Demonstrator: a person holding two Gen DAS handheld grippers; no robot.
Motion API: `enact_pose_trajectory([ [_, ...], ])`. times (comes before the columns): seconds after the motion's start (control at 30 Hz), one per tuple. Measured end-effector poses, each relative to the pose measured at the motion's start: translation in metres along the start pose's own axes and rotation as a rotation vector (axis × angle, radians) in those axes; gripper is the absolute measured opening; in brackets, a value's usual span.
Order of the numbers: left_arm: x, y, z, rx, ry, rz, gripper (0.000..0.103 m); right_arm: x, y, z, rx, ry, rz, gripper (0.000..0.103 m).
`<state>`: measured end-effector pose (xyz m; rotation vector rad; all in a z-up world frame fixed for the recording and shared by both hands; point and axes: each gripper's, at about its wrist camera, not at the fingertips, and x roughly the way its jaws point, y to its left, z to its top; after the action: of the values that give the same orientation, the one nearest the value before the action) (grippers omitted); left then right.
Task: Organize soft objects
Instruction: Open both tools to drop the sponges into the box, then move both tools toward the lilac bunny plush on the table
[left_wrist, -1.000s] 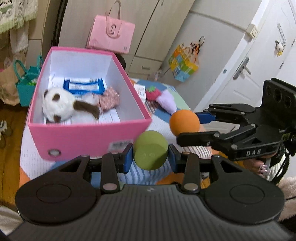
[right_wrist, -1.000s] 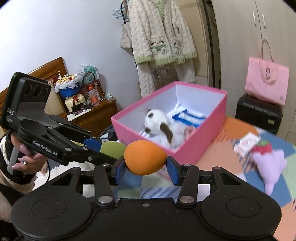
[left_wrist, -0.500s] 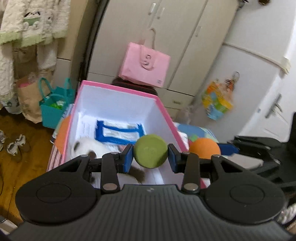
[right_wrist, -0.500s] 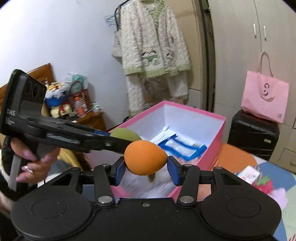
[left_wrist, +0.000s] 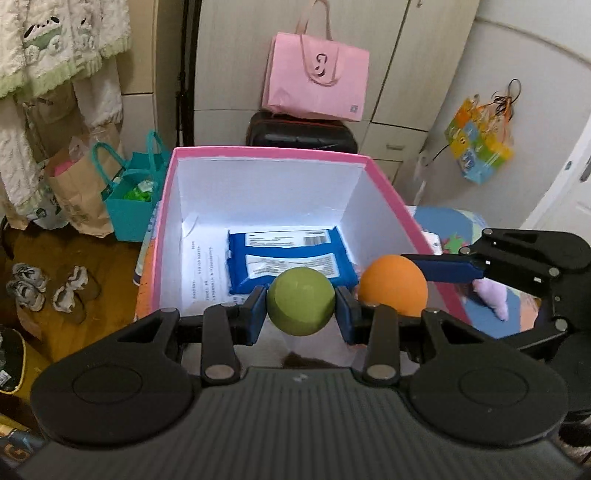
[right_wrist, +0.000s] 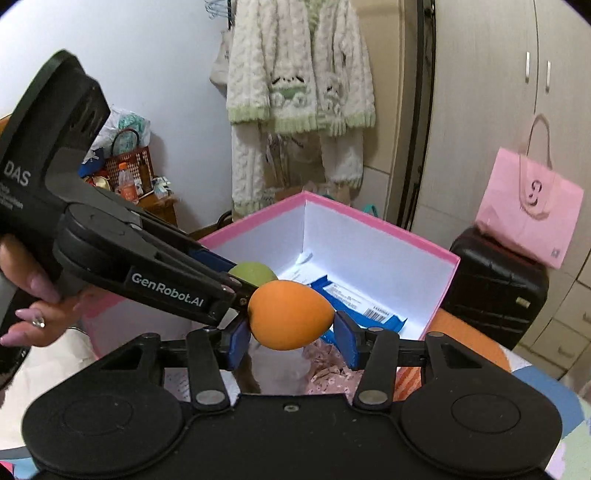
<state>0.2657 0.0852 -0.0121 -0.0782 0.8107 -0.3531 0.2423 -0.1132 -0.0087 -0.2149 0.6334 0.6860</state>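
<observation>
My left gripper (left_wrist: 300, 317) is shut on a green ball (left_wrist: 300, 301), held over the near part of the open pink box (left_wrist: 266, 152). Just to its right, my right gripper (right_wrist: 290, 332) is shut on an orange egg-shaped ball (right_wrist: 290, 314), also above the box (right_wrist: 373, 225). In the left wrist view the orange ball (left_wrist: 392, 285) sits at the box's right wall. In the right wrist view the green ball (right_wrist: 253, 273) peeks out behind the left gripper's fingers (right_wrist: 207, 291). A blue packet (left_wrist: 291, 260) and papers lie on the box floor; a plush is mostly hidden below.
A purple plush (left_wrist: 491, 293) lies on the patterned bedspread right of the box. Behind stand a black suitcase (left_wrist: 301, 134) with a pink bag (left_wrist: 316, 79), wardrobes, a teal bag (left_wrist: 133, 199) and shoes (left_wrist: 48, 288) on the floor. A person's hand (right_wrist: 33, 295) holds the left gripper.
Both grippers moved forward from in front of the box to above its inside, each still holding its ball. The white-and-brown plush has slipped out of sight under them.
</observation>
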Motion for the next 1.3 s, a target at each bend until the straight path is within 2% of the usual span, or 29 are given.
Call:
enact_pose_trajectory([
  [0.17,0.003,0.000,0.000,0.002,-0.020,0.031,0.042,0.022,-0.005,0.001,-0.007,0.043,-0.032,0.055],
  [0.3,-0.002,0.001,-0.003,-0.013,-0.040,0.044,0.052,0.034,-0.005,-0.001,-0.024,0.062,-0.060,0.056],
  [0.33,-0.005,0.002,-0.003,-0.018,-0.043,0.039,0.054,0.033,-0.004,-0.001,-0.023,0.060,-0.061,0.059],
  [0.37,-0.010,0.002,-0.004,-0.022,-0.049,0.036,0.055,0.032,-0.004,-0.001,-0.023,0.057,-0.061,0.068],
  [0.43,-0.019,0.000,-0.006,-0.016,-0.066,0.038,0.061,0.029,-0.003,-0.001,-0.023,0.050,-0.078,0.081],
  [0.5,-0.031,-0.004,-0.010,0.002,-0.091,0.041,0.065,0.023,-0.001,-0.002,-0.027,0.039,-0.099,0.082],
  [0.6,-0.048,-0.012,-0.016,0.027,-0.117,0.027,0.072,0.012,0.000,-0.002,-0.022,0.034,-0.113,0.082],
  [0.73,-0.069,-0.025,-0.022,0.063,-0.122,0.006,0.073,-0.009,0.005,-0.005,-0.034,0.026,-0.134,0.083],
  [0.8,-0.080,-0.032,-0.026,0.083,-0.124,-0.009,0.077,-0.020,0.008,-0.005,-0.043,0.021,-0.134,0.083],
  [0.87,-0.091,-0.039,-0.029,0.098,-0.131,-0.029,0.082,-0.033,0.013,-0.007,-0.062,0.012,-0.151,0.088],
  [1.13,-0.126,-0.071,-0.047,0.174,-0.144,-0.070,0.083,-0.090,0.029,-0.023,-0.106,-0.024,-0.144,0.091],
  [1.3,-0.135,-0.097,-0.056,0.210,-0.164,-0.092,0.089,-0.122,0.027,-0.040,-0.081,-0.036,-0.148,0.092],
])
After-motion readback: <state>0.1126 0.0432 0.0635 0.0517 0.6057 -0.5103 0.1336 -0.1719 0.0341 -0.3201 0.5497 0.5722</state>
